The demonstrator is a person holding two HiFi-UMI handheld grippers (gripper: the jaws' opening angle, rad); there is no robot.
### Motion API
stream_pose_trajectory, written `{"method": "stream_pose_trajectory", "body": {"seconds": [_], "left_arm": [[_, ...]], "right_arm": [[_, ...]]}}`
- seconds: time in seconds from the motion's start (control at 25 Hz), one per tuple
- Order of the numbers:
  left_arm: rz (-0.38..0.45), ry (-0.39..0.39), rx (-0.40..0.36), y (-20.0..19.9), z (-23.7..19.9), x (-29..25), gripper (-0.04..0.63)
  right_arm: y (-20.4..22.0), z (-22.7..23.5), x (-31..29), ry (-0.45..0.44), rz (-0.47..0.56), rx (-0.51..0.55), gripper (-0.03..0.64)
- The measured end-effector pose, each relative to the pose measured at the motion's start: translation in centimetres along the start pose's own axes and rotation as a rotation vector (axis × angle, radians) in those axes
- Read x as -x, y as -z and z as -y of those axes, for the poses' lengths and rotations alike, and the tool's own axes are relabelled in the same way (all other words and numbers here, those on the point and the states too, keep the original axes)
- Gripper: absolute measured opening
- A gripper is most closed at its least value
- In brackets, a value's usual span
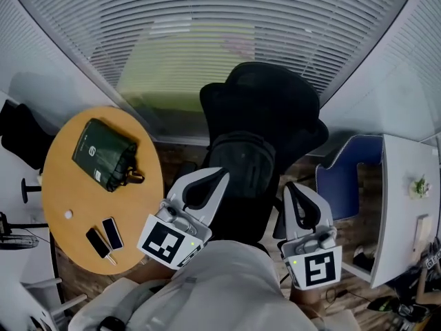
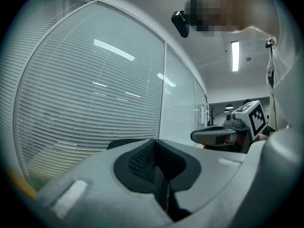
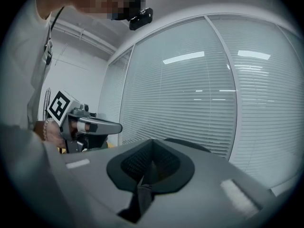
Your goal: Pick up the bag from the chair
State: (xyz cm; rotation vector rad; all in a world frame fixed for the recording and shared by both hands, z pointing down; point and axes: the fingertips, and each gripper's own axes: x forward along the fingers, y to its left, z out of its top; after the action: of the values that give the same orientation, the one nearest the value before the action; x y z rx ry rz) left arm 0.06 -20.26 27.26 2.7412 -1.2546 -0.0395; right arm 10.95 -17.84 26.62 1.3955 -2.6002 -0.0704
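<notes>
Starting at the left, a round wooden table [image 1: 62, 185] carries a green pouch [image 1: 103, 154] and two phones [image 1: 105, 238], none of them part of the job; next, the left hand-held gripper [image 1: 213, 178] hangs in front of the person with its jaws pressed together on nothing, pointing roughly level toward the window blinds [image 1: 207, 33]; just beyond its tip the black bag [image 1: 242, 158] rests on the seat of the black chair [image 1: 265, 92], in front of the backrest and untouched; further right, the right hand-held gripper [image 1: 296, 189] is likewise closed and empty, near the bag's right side but apart from it. The step in hand looks like the reach, with no grasp begun; I judge that the next move calls for spreading the jaws of at least one gripper, tipping it down to the bag's top, where no handle can be made out, and closing there before lifting.
</notes>
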Motion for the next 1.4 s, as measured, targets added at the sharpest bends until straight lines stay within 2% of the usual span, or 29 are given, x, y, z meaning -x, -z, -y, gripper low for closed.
{"method": "stream_pose_trajectory", "body": {"seconds": [0.4,0.56,1.08,1.4], "left_arm": [[-0.033,0.020,0.011,1.3,-1.5,0.5,0.005],[-0.040,0.020,0.012,2.1,-2.0,0.4,0.005],[-0.101,0.016,0.017,5.9,-3.1,-0.1,0.023],[-0.147,-0.007,0.032,9.7,-4.4,-1.2,0.031]], "right_arm": [[0.9,-1.0,-1.2,0.016,-0.023,0.014,0.003],[1.5,-1.2,-1.7,0.026,-0.046,-0.015,0.003],[4.9,-1.4,-2.5,0.018,-0.093,-0.020,0.028],[8.2,-0.8,-3.8,0.026,-0.144,-0.025,0.034]]}}
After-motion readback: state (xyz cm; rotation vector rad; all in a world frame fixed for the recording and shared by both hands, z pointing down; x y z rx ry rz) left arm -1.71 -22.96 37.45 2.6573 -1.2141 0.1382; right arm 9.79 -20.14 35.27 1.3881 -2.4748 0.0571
